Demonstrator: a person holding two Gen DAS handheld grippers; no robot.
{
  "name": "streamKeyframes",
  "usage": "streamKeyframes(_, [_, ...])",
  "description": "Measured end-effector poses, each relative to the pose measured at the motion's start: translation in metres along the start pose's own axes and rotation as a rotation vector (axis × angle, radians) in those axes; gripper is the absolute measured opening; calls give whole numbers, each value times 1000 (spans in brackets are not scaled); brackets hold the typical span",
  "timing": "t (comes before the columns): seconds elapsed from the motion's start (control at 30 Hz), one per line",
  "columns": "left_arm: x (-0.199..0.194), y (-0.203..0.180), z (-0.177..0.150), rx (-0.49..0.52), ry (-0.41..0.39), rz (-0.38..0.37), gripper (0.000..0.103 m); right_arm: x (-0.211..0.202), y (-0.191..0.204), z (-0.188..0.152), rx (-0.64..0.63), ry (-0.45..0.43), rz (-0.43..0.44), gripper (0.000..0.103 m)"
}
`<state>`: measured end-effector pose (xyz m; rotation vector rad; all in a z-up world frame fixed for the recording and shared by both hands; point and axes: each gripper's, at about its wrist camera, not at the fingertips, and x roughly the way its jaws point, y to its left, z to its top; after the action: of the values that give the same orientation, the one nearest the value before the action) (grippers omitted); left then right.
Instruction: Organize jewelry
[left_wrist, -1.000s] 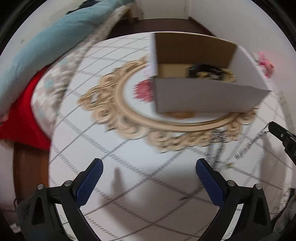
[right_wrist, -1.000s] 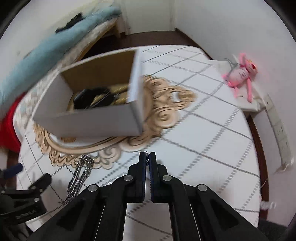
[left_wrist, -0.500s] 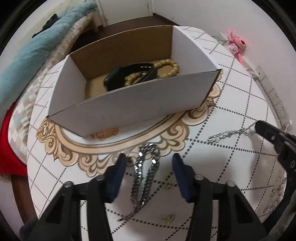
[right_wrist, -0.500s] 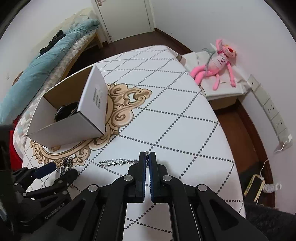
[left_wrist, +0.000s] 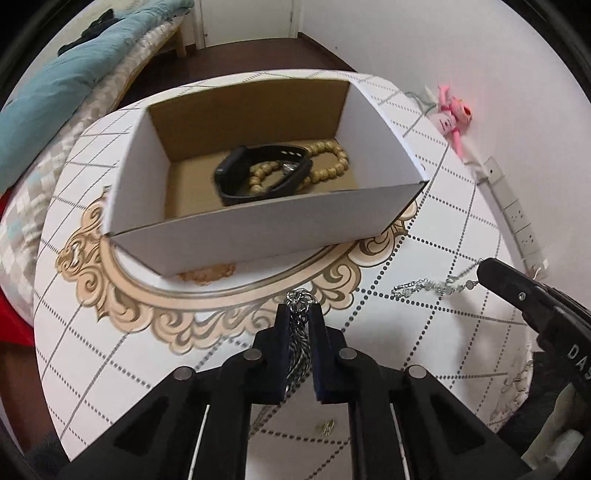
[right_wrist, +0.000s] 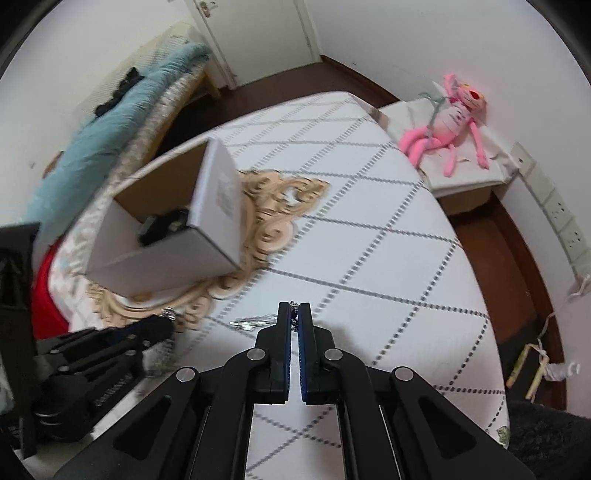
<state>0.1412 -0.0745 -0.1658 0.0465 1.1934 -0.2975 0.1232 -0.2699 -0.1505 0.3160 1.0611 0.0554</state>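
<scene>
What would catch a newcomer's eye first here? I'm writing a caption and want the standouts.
The open white cardboard box at the centre of the patterned table, with a black watch band and tan beaded bracelet inside. In front, the left gripper pinches a chunky silver chain, and the right gripper a thin silver chain. A pink plush toy lies beyond the table.

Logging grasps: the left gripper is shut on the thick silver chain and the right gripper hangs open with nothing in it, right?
Not quite. The right gripper is shut on a thin silver chain, per the left wrist view. The left gripper does hold the thick silver chain.
</scene>
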Motion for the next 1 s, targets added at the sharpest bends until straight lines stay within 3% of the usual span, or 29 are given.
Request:
streamKeyframes(0.33, [-53, 27, -5, -93, -83, -71, 7, -29, 33, 15, -40, -11, 142, 4])
streamKeyframes(0.47, [-79, 28, 7, -104, -139, -103, 5, -43, 45, 26, -55, -26, 177, 3])
streamKeyframes(0.5, [-87, 29, 11, -107, -157, -114, 1, -48, 49, 30, -64, -33, 184, 3])
streamKeyframes(0.8, [-141, 33, 57, -104, -277, -173, 1, -87, 76, 79, -130, -108, 239, 3])
streamKeyframes(0.93, [-132, 42, 57, -130, -246, -174, 5, -92, 87, 97, -159, -126, 228, 3])
streamKeyframes(1.0, [-114, 45, 47, -145, -195, -160, 18, -91, 85, 96, -152, -124, 225, 3])
